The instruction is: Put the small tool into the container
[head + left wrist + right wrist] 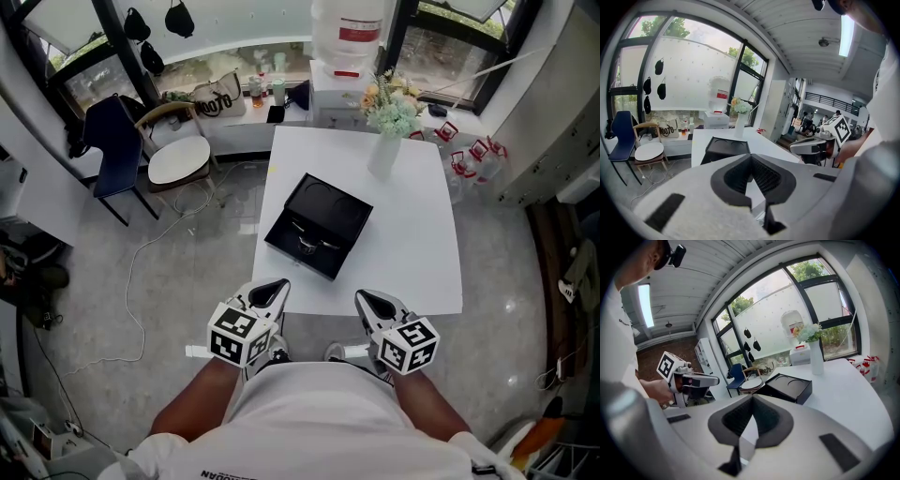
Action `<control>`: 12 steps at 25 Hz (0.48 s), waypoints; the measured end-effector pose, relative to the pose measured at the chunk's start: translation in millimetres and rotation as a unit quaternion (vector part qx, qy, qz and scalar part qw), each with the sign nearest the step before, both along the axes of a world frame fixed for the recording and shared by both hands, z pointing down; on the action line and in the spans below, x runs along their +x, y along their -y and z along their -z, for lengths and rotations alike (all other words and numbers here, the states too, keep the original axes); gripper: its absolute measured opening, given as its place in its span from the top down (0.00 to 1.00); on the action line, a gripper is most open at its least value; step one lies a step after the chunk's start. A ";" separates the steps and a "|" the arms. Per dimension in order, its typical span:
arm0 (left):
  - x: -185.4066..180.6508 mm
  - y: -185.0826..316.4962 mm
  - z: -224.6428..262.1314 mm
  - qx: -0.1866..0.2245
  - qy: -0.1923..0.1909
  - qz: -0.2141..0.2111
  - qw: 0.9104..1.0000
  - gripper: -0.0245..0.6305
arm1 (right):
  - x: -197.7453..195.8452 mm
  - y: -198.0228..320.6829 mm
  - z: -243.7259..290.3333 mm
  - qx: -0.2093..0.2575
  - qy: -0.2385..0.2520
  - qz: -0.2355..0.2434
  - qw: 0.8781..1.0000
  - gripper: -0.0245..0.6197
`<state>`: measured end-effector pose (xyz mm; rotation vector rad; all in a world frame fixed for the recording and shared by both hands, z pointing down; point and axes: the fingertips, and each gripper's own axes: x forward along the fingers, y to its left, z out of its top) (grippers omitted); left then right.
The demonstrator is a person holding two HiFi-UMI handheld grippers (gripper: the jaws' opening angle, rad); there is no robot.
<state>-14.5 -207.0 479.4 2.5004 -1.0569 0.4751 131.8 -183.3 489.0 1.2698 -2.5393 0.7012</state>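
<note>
Jaws on left hand-held gripper and right hand-held gripper are both closed tip to tip with nothing between them. Both are held side by side at the near edge of the white desk, touching nothing. Black container lies open mid-desk, well ahead of both, with a small metallic tool in its near half, too small to detail.

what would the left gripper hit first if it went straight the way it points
Probably the black container, dead ahead of the left gripper on the white table. Height is unclear, so the table's near edge could come first.
</note>
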 end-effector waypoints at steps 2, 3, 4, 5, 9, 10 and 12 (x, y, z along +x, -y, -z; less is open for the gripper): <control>-1.7 0.5 -0.5 0.001 0.000 0.001 1.000 0.95 | -1.9 0.6 -0.7 0.001 -0.002 0.002 1.000 0.95; -2.3 0.9 -0.8 0.000 0.000 0.001 1.000 0.95 | -2.9 1.0 -1.0 0.001 -0.002 0.003 1.000 0.95; -2.7 1.3 -1.1 -0.001 0.001 0.002 1.000 0.95 | -4.0 1.3 -0.9 0.000 -0.002 0.004 1.000 0.95; -3.1 1.4 -1.3 -0.002 0.001 0.002 1.000 0.95 | -5.1 1.5 -0.7 -0.001 -0.001 0.005 1.000 0.95; -3.8 2.0 -0.8 -0.003 0.000 0.001 1.000 0.95 | -7.5 2.7 -0.4 -0.002 0.000 0.006 1.000 0.95; -3.8 2.2 -0.9 -0.002 -0.001 0.002 1.000 0.95 | -7.8 2.8 -0.8 -0.002 0.000 0.006 1.000 0.95; -3.7 2.8 -0.7 -0.001 -0.001 0.001 1.000 0.95 | -8.2 2.9 -1.0 -0.003 0.000 0.006 1.000 0.95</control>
